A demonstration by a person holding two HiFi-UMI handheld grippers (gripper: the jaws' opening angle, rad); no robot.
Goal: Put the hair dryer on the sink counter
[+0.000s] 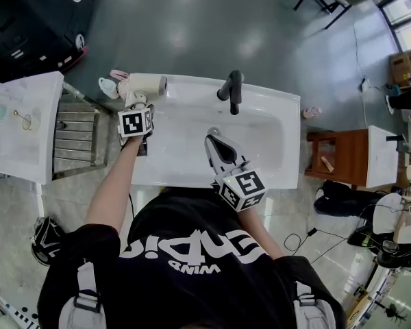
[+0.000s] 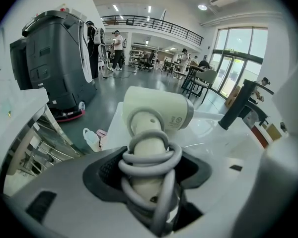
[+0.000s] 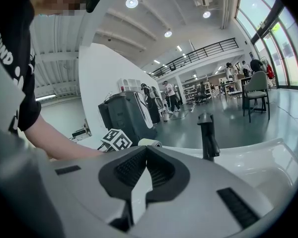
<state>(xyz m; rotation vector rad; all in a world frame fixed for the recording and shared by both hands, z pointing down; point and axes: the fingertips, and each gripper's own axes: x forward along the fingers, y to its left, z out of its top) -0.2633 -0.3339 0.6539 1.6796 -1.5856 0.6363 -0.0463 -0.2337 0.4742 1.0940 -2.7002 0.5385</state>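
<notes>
Black faucet [image 1: 231, 91], metal rack [image 1: 75, 132], hair dryer [image 1: 148, 85] between

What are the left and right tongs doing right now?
Left tongs: closed on the hair dryer, gripping its cord-wrapped handle.
Right tongs: closed, holding nothing.

Your widest free room is over the white basin [image 1: 185, 136], open from its front rim back to the black faucet [image 1: 231, 89] standing at the rear middle. The left rear corner of the sink counter [image 1: 292, 136] is taken by the hair dryer [image 1: 148, 85], and a metal rack [image 1: 75, 132] crowds that side.
</notes>
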